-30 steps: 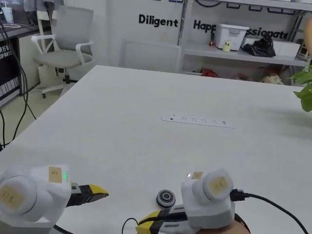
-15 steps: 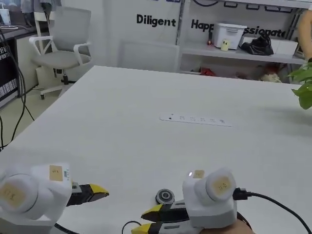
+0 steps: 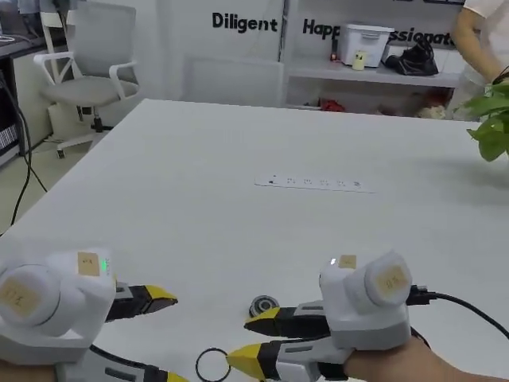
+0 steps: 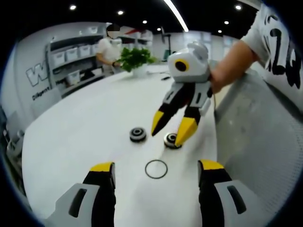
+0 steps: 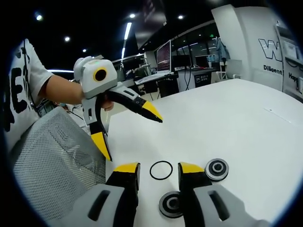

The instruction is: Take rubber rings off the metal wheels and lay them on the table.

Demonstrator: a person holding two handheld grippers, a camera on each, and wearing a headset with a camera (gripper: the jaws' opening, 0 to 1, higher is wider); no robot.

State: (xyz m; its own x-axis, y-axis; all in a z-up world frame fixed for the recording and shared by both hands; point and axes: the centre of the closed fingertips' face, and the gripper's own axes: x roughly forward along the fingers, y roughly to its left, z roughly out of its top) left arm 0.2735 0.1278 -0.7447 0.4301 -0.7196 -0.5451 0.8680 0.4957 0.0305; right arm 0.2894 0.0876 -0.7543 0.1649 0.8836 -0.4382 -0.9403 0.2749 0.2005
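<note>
The left tool (image 5: 133, 137) had its yellow-tipped jaws spread wide and held nothing; the right tool (image 3: 243, 341) also stood with jaws apart and empty. One rubber ring (image 4: 156, 169) lay flat on the counter (image 3: 238, 159), just ahead of the left tool and in line with the gap between its jaws, and likewise just beyond the right tool's tips. One metal wheel (image 5: 171, 204) sat close under the right tool, between its jaws and nearer its base, and a second metal wheel (image 5: 217, 169) rested just outside that tool's right jaw. Both wheels seemed to carry dark outer bands, so rings probably remained to pull. Hard jaw tips could slip on a band and send a wheel skidding toward the nearby counter edge; a stretched ring might snap free and fly off; and since the tools faced each other closely, their tips could clash or drag the freed ring. On the far wall, "Diligent" (image 3: 245, 22) read clearly, followed by a partly hidden "Happ" and "ssionate". A large "W" showed in both gripper views.
</note>
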